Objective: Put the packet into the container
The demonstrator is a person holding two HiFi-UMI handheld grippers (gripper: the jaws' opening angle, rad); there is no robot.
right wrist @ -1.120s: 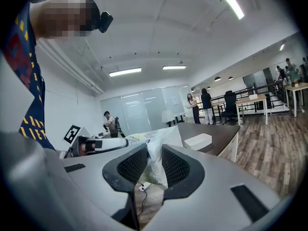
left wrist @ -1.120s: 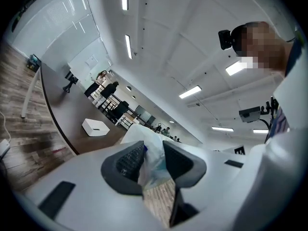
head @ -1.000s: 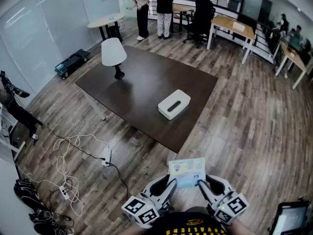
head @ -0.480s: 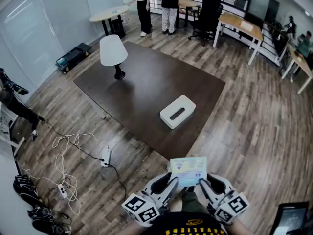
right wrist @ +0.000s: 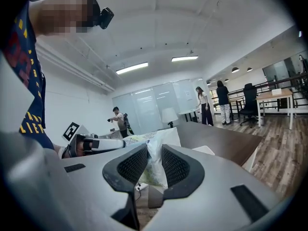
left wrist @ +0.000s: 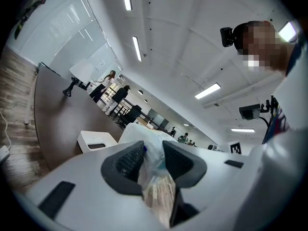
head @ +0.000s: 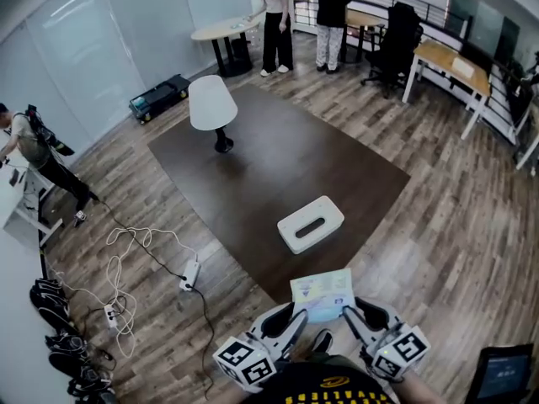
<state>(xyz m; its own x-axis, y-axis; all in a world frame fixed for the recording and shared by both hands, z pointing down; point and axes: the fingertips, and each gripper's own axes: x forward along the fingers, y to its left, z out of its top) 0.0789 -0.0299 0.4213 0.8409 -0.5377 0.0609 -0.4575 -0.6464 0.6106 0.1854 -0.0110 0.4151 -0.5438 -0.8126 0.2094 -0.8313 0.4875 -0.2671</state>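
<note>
A pale, flat packet (head: 322,294) is held up in front of me by both grippers. My left gripper (head: 296,316) is shut on its left lower corner, and the crinkled plastic (left wrist: 153,163) sits pinched between the dark pads. My right gripper (head: 345,314) is shut on the right lower corner, with packet film (right wrist: 153,162) squeezed between its pads. The white container (head: 310,223), a box with a dark slot in its lid, stands on the dark brown table (head: 278,171) near its front corner, beyond the packet. It also shows in the left gripper view as a white box (left wrist: 97,141).
A white chair (head: 212,104) stands at the table's far left side. White cables and a power strip (head: 190,273) lie on the wooden floor to the left. Two people (head: 274,15) stand at the back by a round table; another person (head: 38,154) is at the left. Desks line the right.
The view has moved toward the table: the container and table edge now lie closer to the packet. Both grippers keep their hold on the packet.
</note>
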